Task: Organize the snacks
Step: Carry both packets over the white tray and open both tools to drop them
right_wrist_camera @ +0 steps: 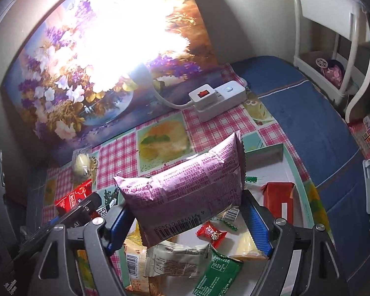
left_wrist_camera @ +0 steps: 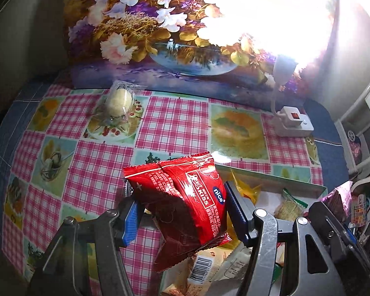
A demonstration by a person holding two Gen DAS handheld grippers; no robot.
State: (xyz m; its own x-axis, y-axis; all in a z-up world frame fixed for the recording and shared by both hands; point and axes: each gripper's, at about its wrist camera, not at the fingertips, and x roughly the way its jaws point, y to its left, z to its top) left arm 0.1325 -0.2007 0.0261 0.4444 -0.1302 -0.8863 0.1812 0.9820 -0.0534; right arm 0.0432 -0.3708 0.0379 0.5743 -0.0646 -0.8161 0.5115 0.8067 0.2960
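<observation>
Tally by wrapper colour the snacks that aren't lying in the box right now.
Red packet, in the left gripper: 1
Pink packet, in the right gripper: 1
Clear-wrapped pale pastry, on the tablecloth: 1
Total: 3

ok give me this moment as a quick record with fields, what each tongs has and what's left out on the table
left tongs: shut on the red snack packet, held above the table
right tongs: shut on the pink snack packet, held over the box
box: shallow and open, holding mixed wrapped snacks, among them a green packet and a small red candy
loose on tablecloth: one clear-wrapped pale snack near the flower picture
other: white power strip, lamp glare hides part of the picture
</observation>
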